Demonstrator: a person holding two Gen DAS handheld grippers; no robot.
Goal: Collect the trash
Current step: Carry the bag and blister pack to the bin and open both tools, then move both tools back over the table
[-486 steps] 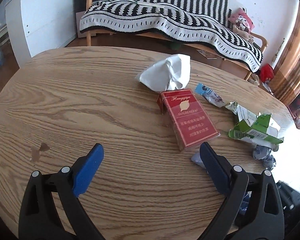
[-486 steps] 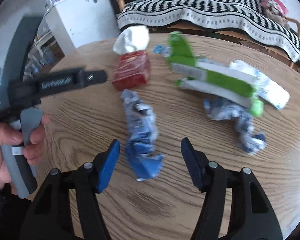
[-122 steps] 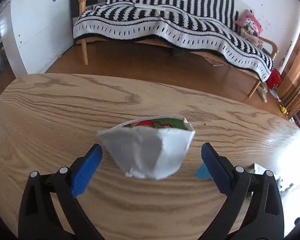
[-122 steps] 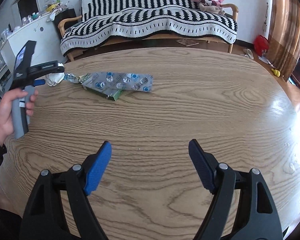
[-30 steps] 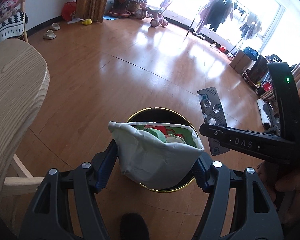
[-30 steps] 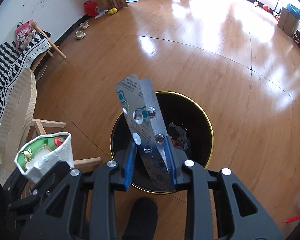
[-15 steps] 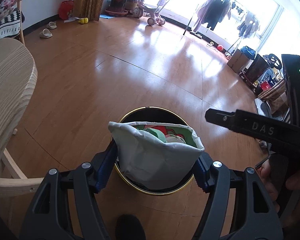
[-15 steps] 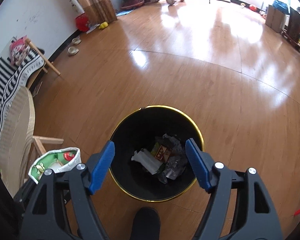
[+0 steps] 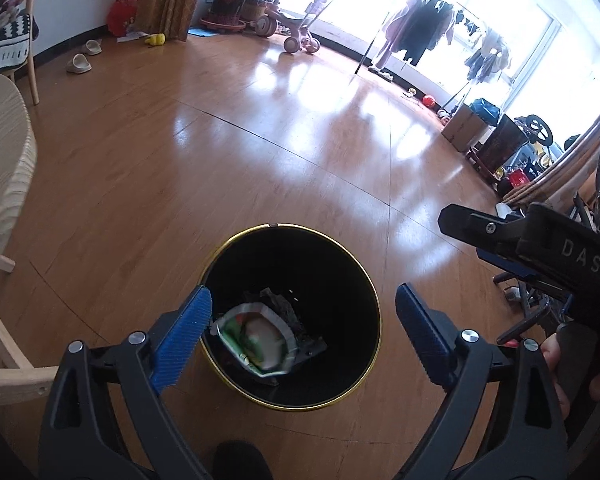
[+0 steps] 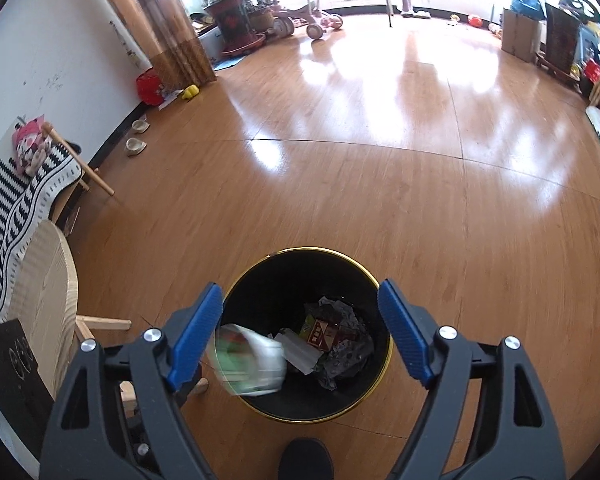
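A black trash bin with a gold rim [image 9: 374, 292] [image 10: 386, 364] stands on the wooden floor below both grippers. My left gripper [image 9: 304, 330] is open and empty above it. A white paper cup with a green and red inside [image 9: 256, 338] is in the bin's mouth, blurred in the right wrist view [image 10: 250, 360], apart from the pads. My right gripper [image 10: 300, 330] is open and empty above the bin; its black body shows in the left wrist view [image 9: 540, 246]. Crumpled wrappers and a red carton [image 10: 326, 334] lie at the bin's bottom.
The round wooden table's edge [image 9: 4, 160] [image 10: 48, 300] and its legs are at the left. The striped sofa [image 10: 16, 196] stands by the wall. Open wooden floor [image 10: 380, 160] stretches ahead, with plants, a tricycle [image 9: 288, 20] and boxes far off.
My left gripper has opened and let go of the paper cup, which has dropped into the bin. My right gripper, open half a second ago after releasing the blister packs, has stayed open.
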